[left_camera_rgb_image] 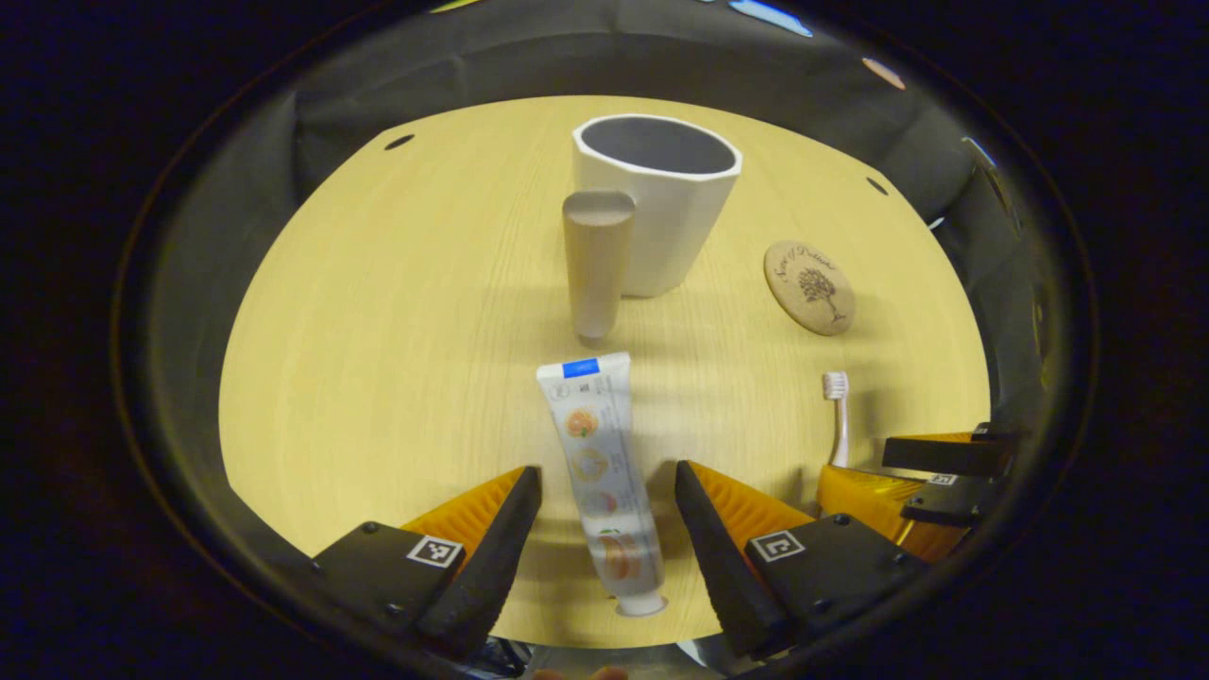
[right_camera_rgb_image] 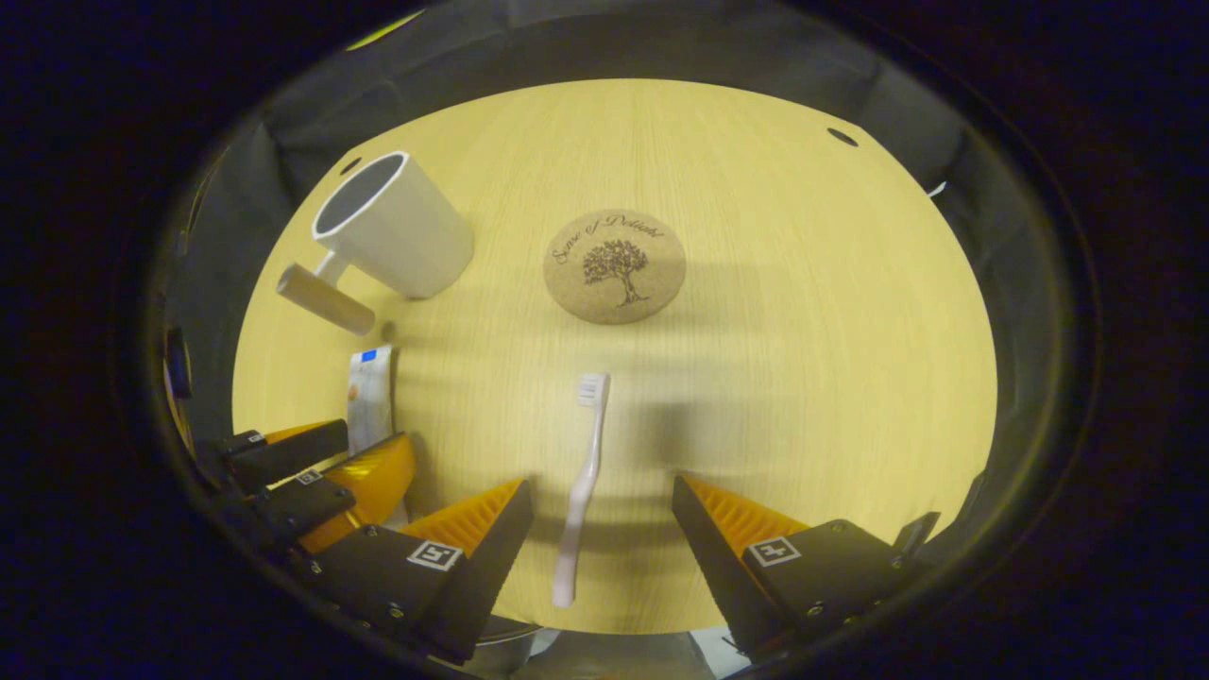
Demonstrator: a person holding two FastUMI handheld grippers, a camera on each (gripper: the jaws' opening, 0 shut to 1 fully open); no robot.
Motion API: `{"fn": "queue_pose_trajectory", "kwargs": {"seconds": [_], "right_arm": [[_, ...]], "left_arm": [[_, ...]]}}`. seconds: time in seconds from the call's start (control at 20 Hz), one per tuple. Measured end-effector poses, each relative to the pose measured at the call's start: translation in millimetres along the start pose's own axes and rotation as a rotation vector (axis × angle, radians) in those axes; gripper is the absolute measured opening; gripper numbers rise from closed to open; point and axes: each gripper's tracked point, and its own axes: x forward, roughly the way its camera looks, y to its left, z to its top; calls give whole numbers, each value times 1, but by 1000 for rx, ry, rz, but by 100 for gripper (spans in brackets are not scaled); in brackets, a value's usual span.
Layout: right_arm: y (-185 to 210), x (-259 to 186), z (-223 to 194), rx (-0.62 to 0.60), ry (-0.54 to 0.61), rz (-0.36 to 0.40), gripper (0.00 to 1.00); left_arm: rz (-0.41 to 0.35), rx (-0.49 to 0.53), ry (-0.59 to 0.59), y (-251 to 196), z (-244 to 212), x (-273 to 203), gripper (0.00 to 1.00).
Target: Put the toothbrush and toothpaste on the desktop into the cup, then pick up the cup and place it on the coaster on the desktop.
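A white toothpaste tube (left_camera_rgb_image: 601, 477) lies on the wooden desktop (left_camera_rgb_image: 397, 359), cap toward me, between the spread fingers of my left gripper (left_camera_rgb_image: 609, 491), which is open and not touching it. A white toothbrush (right_camera_rgb_image: 583, 482) lies bristles away from me between the fingers of my right gripper (right_camera_rgb_image: 603, 505), also open. The white cup (left_camera_rgb_image: 654, 212) with a wooden handle (left_camera_rgb_image: 595, 260) stands upright beyond the tube. The round cork coaster (right_camera_rgb_image: 614, 265) lies flat beyond the toothbrush and right of the cup (right_camera_rgb_image: 392, 227).
The right gripper (left_camera_rgb_image: 930, 482) shows at the lower right of the left gripper view, near the toothbrush head (left_camera_rgb_image: 835, 387). The left gripper (right_camera_rgb_image: 312, 472) sits at the lower left of the right gripper view by the tube (right_camera_rgb_image: 369, 397). Black cloth surrounds the round desktop.
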Motion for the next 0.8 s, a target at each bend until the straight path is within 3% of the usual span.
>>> {"fn": "queue_pose_trajectory", "kwargs": {"seconds": [0.1,0.15,0.55,0.65,0.75,0.8], "right_arm": [[0,7,-2,-18,17,-9,93],[-2,8,-7,-28,40,-26,94],[-3,10,-6,-24,73,-51,93],[-3,12,-9,-18,77,-60,88],[-1,10,-3,6,49,-40,62],[0,10,-6,19,64,-30,23]], "left_arm": [[28,5,3,5,2,2,93],[32,2,12,4,2,2,96],[31,11,29,1,6,4,94],[21,35,2,-4,11,4,72],[18,48,12,-5,11,2,55],[21,54,32,-5,10,4,46]]}}
